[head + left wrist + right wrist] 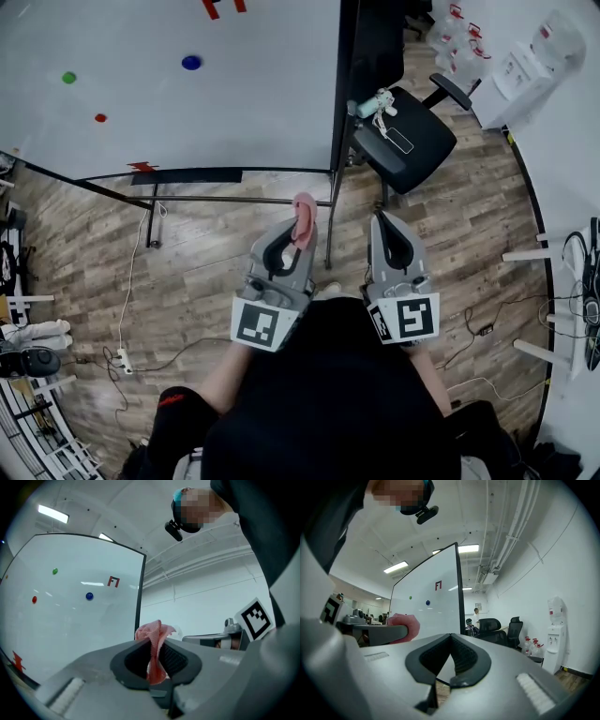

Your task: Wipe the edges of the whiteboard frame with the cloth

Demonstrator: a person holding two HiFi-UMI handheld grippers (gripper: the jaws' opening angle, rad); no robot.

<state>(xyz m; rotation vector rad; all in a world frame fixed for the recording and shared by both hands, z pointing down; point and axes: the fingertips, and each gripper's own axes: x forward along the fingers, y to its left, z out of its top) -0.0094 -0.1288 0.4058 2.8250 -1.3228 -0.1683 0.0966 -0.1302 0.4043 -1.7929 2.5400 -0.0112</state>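
Cloth, pink, soft, light and floppy, sits centre frame, pinched near its middle by the left gripper; best held bunched. Right gripper closed, empty. Whiteboard frame upper centre, not yet touched.

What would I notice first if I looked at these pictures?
The big whiteboard fills the space ahead, with a blue dot, a green dot and a red dot on it. Right in front, the left gripper pinches a pink cloth that pokes up between its jaws. A black office chair stands to the whiteboard's right.
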